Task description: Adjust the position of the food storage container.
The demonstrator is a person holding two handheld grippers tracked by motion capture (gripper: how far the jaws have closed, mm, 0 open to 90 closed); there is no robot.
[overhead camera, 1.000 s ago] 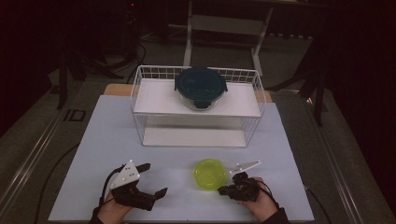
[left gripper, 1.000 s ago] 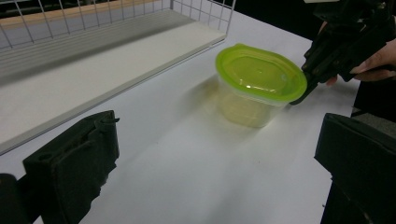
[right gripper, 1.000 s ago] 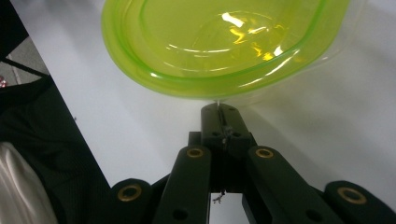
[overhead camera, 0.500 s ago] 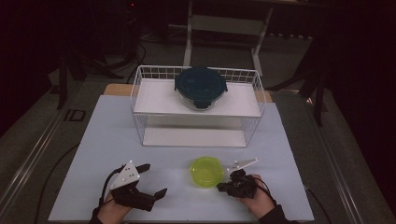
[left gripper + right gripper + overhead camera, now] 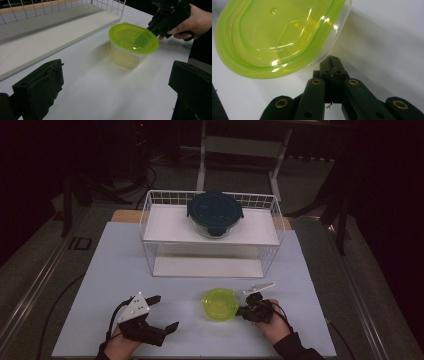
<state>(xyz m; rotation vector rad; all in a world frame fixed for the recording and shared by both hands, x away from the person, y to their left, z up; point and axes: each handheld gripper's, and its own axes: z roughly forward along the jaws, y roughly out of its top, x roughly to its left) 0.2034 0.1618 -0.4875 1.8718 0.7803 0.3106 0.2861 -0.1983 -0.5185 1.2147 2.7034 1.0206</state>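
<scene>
A small clear container with a lime-green lid [image 5: 220,303] stands on the white tabletop [image 5: 125,270], near its front edge. My right gripper [image 5: 243,310] is shut, and its joined tips rest against the container's right rim. In the right gripper view those shut tips [image 5: 332,62] sit just under the edge of the lid [image 5: 277,37]; I see nothing pinched between them. My left gripper [image 5: 166,312] lies open to the container's left, well apart from it. In the left gripper view the container [image 5: 132,40] stands beyond the wide-open jaws, with the right gripper [image 5: 160,25] touching its far side.
A white wire rack [image 5: 150,227] with two shelves stands at the back of the table. A round glass container with a dark teal lid [image 5: 215,212] sits on its upper shelf. The rack's lower shelf [image 5: 50,27] lies just behind the green-lidded container.
My right gripper has edged a little left toward the container. The left gripper has stayed put.
</scene>
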